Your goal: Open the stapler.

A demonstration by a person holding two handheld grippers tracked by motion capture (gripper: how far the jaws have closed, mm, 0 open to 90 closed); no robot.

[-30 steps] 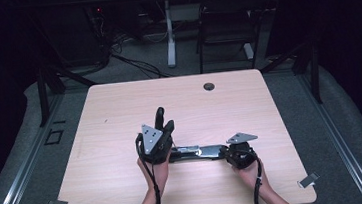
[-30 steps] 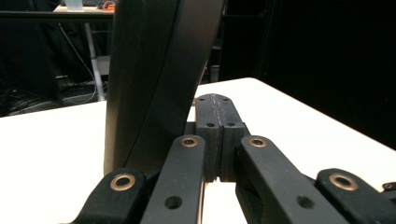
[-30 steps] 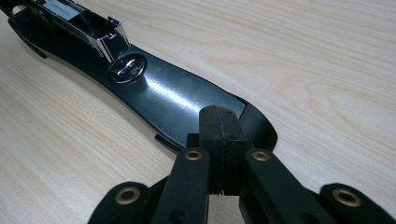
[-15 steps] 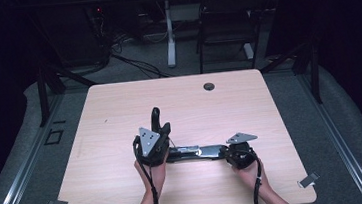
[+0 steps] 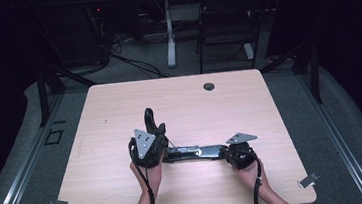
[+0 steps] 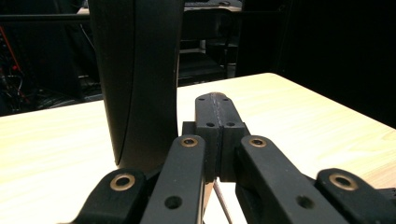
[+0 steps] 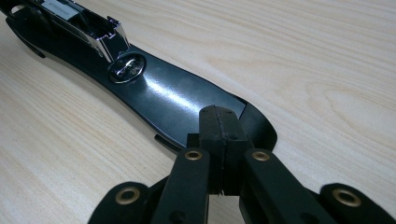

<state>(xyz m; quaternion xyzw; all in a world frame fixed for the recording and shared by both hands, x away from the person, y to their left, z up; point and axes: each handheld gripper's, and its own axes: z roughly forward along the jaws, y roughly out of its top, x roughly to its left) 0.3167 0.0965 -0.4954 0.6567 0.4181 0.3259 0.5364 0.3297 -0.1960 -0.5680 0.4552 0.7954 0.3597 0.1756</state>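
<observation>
Stapler (image 5: 199, 152) lies opened flat near the middle of the table (image 5: 109, 109), its black base (image 7: 173, 100) with the round anvil and the metal magazine (image 7: 88, 25) stretched left to right. Its lid (image 5: 149, 119) stands upright at the left end. Left gripper (image 5: 153, 135) sits beside that lid, jaws closed together. Right gripper (image 5: 226, 153) rests its pressed-together jaws on the base's right end.

The stapler's raised arm (image 6: 135, 79) is cut off at the top edge.

No text, label, brand, number or sign can be read on anything here.
</observation>
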